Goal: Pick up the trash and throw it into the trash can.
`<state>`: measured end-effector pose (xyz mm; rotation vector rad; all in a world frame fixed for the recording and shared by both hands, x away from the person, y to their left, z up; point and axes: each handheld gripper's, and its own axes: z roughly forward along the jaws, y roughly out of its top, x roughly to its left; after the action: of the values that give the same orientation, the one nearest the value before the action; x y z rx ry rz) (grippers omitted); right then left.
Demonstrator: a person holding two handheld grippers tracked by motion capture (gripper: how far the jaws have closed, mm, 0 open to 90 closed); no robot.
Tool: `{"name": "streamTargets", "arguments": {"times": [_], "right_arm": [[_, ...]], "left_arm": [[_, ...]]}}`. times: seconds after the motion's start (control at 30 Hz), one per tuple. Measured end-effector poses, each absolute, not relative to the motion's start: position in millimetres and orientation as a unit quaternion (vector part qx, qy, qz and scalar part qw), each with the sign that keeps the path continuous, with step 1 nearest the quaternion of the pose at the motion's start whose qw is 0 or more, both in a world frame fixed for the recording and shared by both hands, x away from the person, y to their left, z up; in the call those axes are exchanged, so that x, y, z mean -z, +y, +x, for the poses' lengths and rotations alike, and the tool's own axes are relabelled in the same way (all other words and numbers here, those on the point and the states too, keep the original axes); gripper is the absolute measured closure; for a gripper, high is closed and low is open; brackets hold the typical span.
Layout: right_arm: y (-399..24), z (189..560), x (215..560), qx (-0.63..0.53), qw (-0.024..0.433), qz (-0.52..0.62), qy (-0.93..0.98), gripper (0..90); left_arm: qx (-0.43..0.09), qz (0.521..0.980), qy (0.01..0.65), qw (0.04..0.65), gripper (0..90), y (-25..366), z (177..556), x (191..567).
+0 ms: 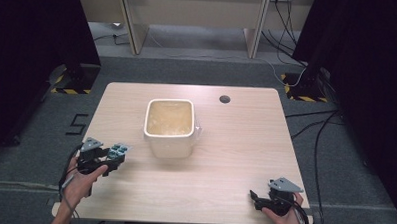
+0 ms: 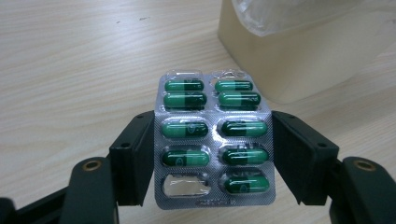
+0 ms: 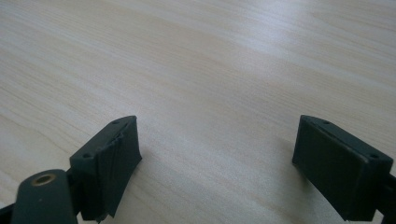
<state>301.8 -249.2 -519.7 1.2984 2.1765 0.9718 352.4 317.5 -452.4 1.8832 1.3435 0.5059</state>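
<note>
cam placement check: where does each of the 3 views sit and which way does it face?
High view: above the near edge, looking forward and down on the table; both forearms and hands show.
Left gripper view: on the left claw, facing the blister pack it grips; its jaws show.
Right gripper view: on the right claw, facing tabletop; open jaws show.
Shared: high and left views show the cream bin.

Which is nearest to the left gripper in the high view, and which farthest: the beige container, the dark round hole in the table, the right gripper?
From the left gripper:
1. Beige container, table middle.
2. Dark round hole, far side.
3. Right gripper, near right corner.
</note>
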Motion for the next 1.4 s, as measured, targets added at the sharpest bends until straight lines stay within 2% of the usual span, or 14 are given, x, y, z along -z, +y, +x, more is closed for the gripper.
{"name": "streamTargets", "arguments": {"times": [0.73,1.4], "right_arm": [[-249.3,301.8,519.7,-0.35,0.212,0.467,0.784,14.7],[-249.7,301.6,520.1,-0.352,0.213,0.464,0.785,14.7]], "left_arm": [[-0.183,0.744,0.502,0.402,34.3,306.2,372.5,423.8],[-0.187,0.756,0.469,0.417,34.3,292.6,391.7,375.5]]}}
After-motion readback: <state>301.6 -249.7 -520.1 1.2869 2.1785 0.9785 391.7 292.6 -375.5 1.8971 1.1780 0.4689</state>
